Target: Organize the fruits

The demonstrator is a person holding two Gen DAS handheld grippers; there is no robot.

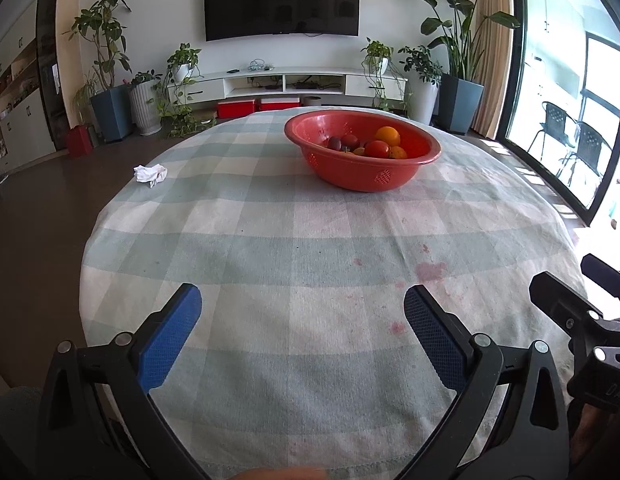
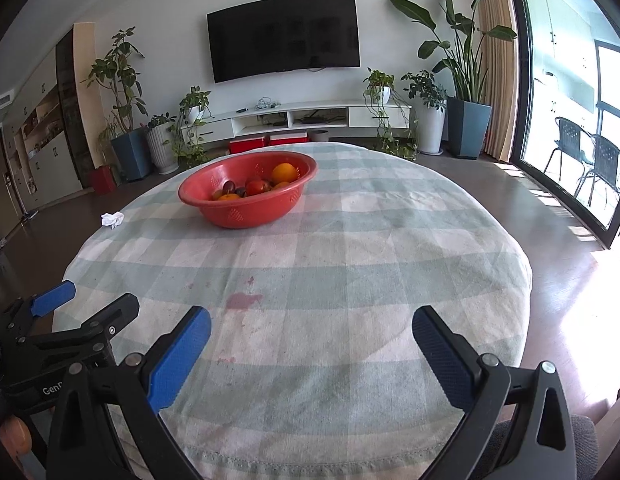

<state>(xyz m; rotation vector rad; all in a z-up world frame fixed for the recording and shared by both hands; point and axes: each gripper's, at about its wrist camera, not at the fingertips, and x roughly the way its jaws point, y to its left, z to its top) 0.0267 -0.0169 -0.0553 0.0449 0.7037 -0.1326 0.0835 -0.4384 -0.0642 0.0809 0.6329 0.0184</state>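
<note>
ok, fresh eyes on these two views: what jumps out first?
The red bowl of fruit, far side of the checked tablecloth, with an orange riding highest in it. Next, both grippers, left gripper and right gripper, wide open and empty over the near edge. Then the reddish stains mid-cloth and a crumpled white tissue near the cloth's left edge.

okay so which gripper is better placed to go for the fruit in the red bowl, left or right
Probably the left, by a small margin. The red bowl sits just right of the left gripper's line, but well left of the right gripper's. Both are open, empty and low over the tablecloth, far from the bowl.
</note>
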